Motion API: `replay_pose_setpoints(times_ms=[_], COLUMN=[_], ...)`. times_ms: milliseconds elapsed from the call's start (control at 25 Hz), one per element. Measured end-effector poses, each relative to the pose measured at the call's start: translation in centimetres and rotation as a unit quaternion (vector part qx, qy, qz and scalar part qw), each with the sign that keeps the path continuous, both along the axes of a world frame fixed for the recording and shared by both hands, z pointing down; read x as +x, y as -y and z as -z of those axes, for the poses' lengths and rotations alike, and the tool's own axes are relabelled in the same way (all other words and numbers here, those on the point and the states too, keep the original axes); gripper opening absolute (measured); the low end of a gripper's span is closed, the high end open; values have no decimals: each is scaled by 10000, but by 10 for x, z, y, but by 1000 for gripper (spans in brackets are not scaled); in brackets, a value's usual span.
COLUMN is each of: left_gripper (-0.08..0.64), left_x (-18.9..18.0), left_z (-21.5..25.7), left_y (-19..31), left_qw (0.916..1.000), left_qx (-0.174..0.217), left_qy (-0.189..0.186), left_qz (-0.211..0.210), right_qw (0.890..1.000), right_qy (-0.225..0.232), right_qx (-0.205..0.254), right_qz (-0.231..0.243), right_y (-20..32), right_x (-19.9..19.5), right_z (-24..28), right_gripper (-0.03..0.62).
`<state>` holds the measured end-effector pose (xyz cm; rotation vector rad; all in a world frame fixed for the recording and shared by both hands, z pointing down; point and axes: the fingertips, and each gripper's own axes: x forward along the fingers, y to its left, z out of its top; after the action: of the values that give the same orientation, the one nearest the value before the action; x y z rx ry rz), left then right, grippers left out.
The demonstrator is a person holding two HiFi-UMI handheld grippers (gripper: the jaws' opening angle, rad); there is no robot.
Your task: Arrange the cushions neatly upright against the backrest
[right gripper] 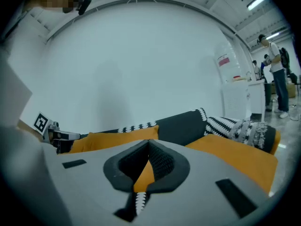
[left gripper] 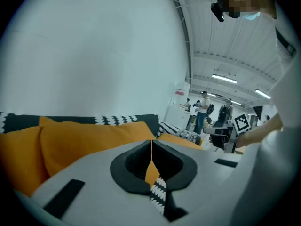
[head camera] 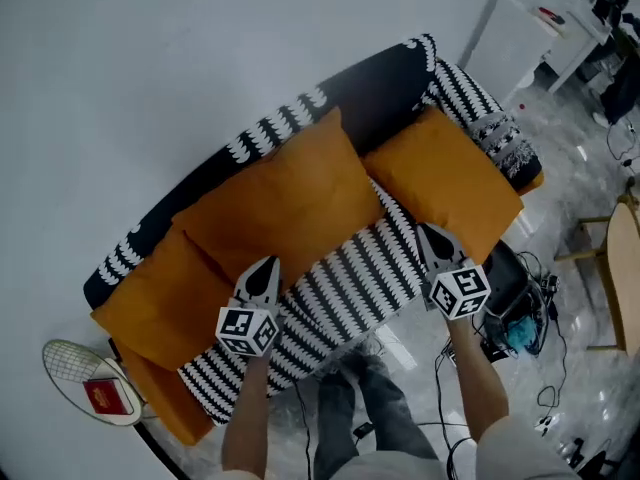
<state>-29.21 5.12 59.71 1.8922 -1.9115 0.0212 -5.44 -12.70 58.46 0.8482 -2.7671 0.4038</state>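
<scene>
Three orange cushions rest on a black-and-white striped sofa (head camera: pixel 350 278). The left cushion (head camera: pixel 150 293) and the middle cushion (head camera: pixel 285 203) lean on the dark backrest (head camera: pixel 370 88). The right cushion (head camera: pixel 450 183) lies by the patterned armrest (head camera: pixel 495 118). My left gripper (head camera: pixel 263 270) hovers over the seat at the middle cushion's lower edge, jaws shut on nothing (left gripper: pixel 151 142). Just below the right cushion's near corner, my right gripper (head camera: pixel 430 233) is also shut and empty (right gripper: pixel 148 145). Orange cushions show ahead in both gripper views (left gripper: pixel 84 135) (right gripper: pixel 235 154).
A badminton racket (head camera: pixel 85 378) with a red item on it lies left of the sofa. White cabinets (head camera: pixel 520 28) stand at the back right. A wooden chair (head camera: pixel 615 268) and a tangle of cables (head camera: pixel 510 308) sit on the shiny floor to the right. People stand far off (left gripper: pixel 204 109).
</scene>
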Motion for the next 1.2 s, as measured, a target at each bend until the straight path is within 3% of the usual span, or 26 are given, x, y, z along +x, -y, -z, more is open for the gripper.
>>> replay_pose_setpoints(times_ms=[160, 360, 680, 880, 1000, 1200], left_gripper=[34, 34, 34, 34, 34, 34], left_x=[63, 163, 315, 364, 382, 391], left_z=[24, 47, 102, 162, 191, 202], left_y=[46, 98, 130, 106, 101, 96], left_qw=[9960, 9808, 9555, 9472, 9437, 9459], left_qx=[147, 343, 439, 580, 725, 677], left_qy=[26, 113, -14, 28, 141, 167], left_qz=[-879, -1914, -2917, -3153, -3223, -3170], right_qw=[9978, 9890, 9691, 9644, 9675, 9715], right_qy=[-111, -230, -270, -243, 21, 110], right_qx=[130, 123, 131, 270, 347, 212], right_qz=[-633, -1459, -2450, -2619, -2505, -2357], right_y=[-13, -31, -62, -97, -108, -116], right_x=[72, 175, 311, 340, 341, 334], right_z=[20, 30, 90, 148, 170, 173], right_gripper=[28, 28, 26, 26, 26, 26])
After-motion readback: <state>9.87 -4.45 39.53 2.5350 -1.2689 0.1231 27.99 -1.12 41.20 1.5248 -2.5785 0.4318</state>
